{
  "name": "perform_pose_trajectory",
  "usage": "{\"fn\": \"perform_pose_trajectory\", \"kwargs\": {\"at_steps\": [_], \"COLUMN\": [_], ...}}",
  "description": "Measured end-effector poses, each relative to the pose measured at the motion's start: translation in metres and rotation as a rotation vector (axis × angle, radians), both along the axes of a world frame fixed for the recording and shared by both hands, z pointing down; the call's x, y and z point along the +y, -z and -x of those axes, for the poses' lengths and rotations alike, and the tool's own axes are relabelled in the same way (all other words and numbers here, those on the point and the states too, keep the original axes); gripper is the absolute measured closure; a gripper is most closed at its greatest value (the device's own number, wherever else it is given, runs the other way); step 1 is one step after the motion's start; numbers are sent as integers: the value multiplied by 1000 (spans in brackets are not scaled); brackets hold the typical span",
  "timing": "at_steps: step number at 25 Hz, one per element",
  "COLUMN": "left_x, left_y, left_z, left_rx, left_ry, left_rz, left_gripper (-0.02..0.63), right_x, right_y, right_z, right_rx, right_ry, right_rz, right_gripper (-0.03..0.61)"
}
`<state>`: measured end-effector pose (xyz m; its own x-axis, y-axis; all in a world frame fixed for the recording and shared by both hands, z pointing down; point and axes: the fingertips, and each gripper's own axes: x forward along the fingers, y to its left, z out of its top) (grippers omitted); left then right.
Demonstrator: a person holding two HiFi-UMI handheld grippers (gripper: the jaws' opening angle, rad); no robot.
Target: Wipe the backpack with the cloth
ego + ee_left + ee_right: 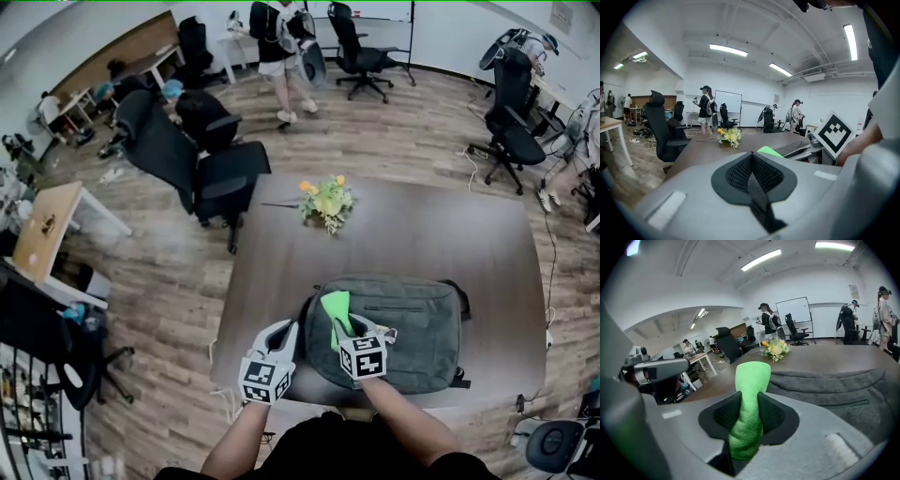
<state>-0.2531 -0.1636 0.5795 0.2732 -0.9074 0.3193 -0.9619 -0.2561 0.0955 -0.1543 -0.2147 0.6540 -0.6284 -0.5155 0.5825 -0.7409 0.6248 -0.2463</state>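
A grey backpack (403,333) lies flat on the dark table (450,239), near its front edge. My right gripper (349,330) is shut on a bright green cloth (337,307), which sticks up from the jaws over the backpack's left end. In the right gripper view the green cloth (749,413) is pinched between the black pads, with the backpack (834,390) just beyond to the right. My left gripper (278,339) hangs at the table's front left, beside the backpack, its pads pressed together with nothing between them. The green cloth (769,151) shows to its right.
A small bunch of yellow flowers (326,201) lies on the table's far side. Black office chairs (202,159) stand left of the table, others at the back. People (279,52) stand and sit further off. A light wooden desk (45,230) is at the left.
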Motion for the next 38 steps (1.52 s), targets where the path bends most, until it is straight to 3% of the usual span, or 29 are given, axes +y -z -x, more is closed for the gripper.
{"fn": "perform_pose_trajectory", "kwargs": {"at_steps": [8,17,24,38], "left_x": [10,4,-3,-19], "left_y": [-10,-16,-20,-24], "left_z": [5,12,-3,-58], "left_rx": [3,-9,-5,8], "left_ry": [-11,-31,-76,-192], "left_rz": [29,44,52,57], "left_gripper": [594,594,594,594], "right_x": [18,22,14,-6], "right_y": [-21,-41,-45,-32], "right_z": [33,28,-14,-137], "right_rx": [38,84,171,303], "right_ry": [65,49,-13,-201], "right_rz": [4,22,19,-2], "right_gripper": [471,471,471,471]}}
